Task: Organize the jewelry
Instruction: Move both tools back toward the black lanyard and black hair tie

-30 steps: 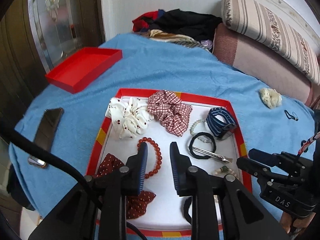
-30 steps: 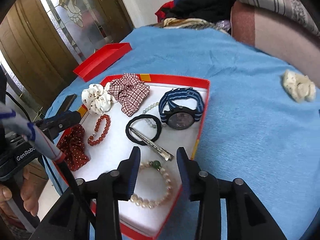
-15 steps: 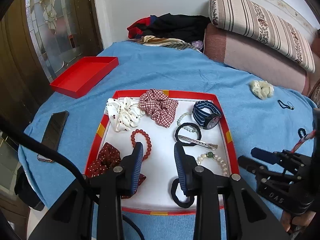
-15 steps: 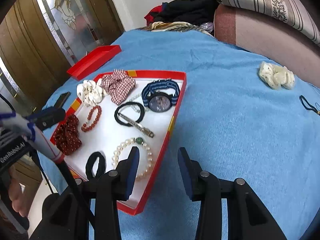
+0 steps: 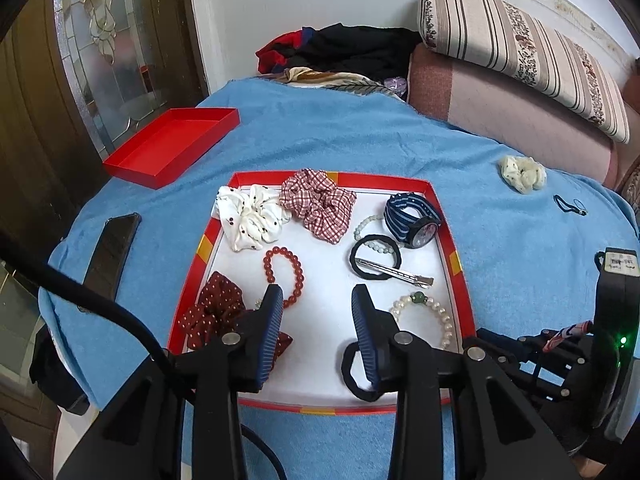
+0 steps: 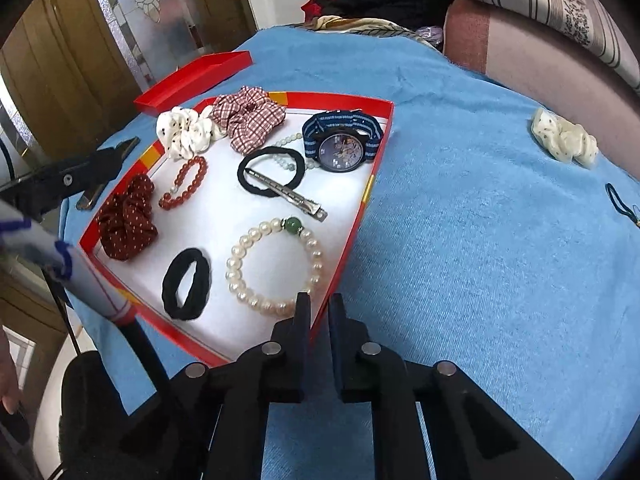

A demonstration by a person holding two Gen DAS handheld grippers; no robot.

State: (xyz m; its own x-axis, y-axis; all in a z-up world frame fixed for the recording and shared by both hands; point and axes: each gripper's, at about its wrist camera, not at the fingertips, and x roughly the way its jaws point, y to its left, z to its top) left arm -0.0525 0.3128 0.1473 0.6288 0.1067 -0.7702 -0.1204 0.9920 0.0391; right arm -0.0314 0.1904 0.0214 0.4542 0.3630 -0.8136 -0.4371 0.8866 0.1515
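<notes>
A red-rimmed white tray (image 5: 452,240) (image 6: 360,208) on the blue cloth holds scrunchies, a red bead bracelet (image 5: 286,270), a pearl bracelet (image 6: 276,268), a striped watch (image 6: 342,142), black hair ties and a metal clip (image 6: 286,196). A cream scrunchie (image 6: 564,138) and a thin dark hair loop (image 5: 570,205) lie outside on the cloth at the right. My left gripper (image 5: 318,312) is open and empty above the tray's near half. My right gripper (image 6: 319,310) is nearly closed and empty above the tray's right rim.
An empty red box lid (image 5: 172,146) sits at the far left of the cloth. A black phone (image 5: 110,252) lies left of the tray. Clothes (image 5: 348,50) and a striped cushion (image 5: 520,52) lie at the back. A door stands at the left.
Both grippers have pulled back and up from the tray. The right gripper's fingers have closed from wide open to a narrow gap. The left gripper has opened wider.
</notes>
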